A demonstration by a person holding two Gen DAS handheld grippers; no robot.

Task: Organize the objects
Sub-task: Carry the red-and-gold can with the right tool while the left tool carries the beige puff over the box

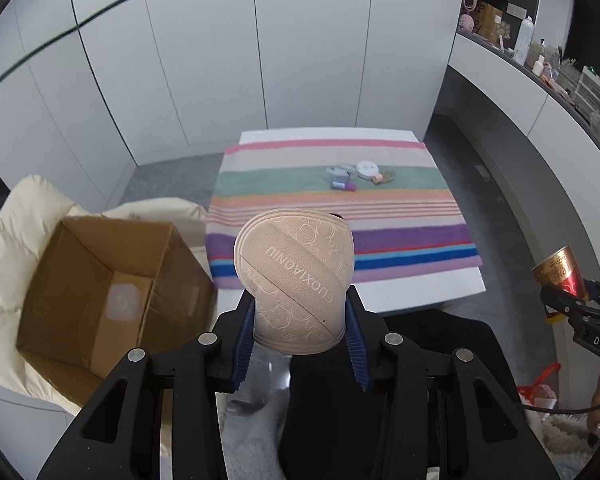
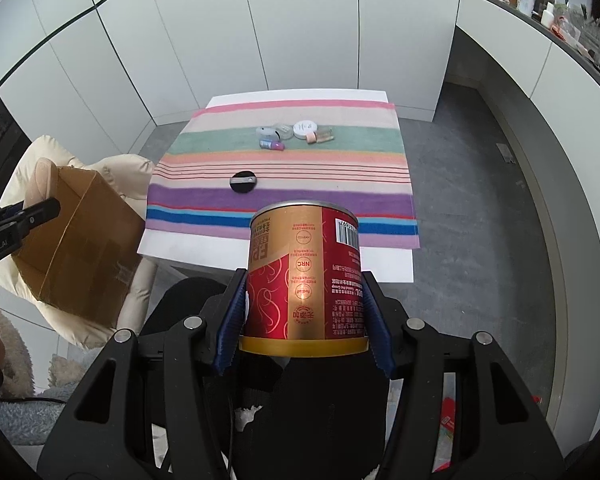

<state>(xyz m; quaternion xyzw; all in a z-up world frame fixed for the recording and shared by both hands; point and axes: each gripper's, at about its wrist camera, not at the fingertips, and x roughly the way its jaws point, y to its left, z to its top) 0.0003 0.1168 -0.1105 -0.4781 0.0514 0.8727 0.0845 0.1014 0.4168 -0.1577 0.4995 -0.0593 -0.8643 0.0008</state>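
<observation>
- The left gripper (image 1: 299, 332) is closed on a pink shoe sole (image 1: 294, 272), held up in the air next to the open box (image 1: 112, 292). Only the narrow end sits between the fingers, so the sole could tip or slip out.
- The right gripper (image 2: 306, 320) is closed on a red and gold can (image 2: 304, 276), held upside down, low on its sides. It is round and smooth, so it could slide.
- I think the box rests on a soft cream cushion (image 1: 16, 232), so it might wobble.
- Small bottles (image 2: 296, 134) wait on the striped table (image 2: 284, 200).
</observation>
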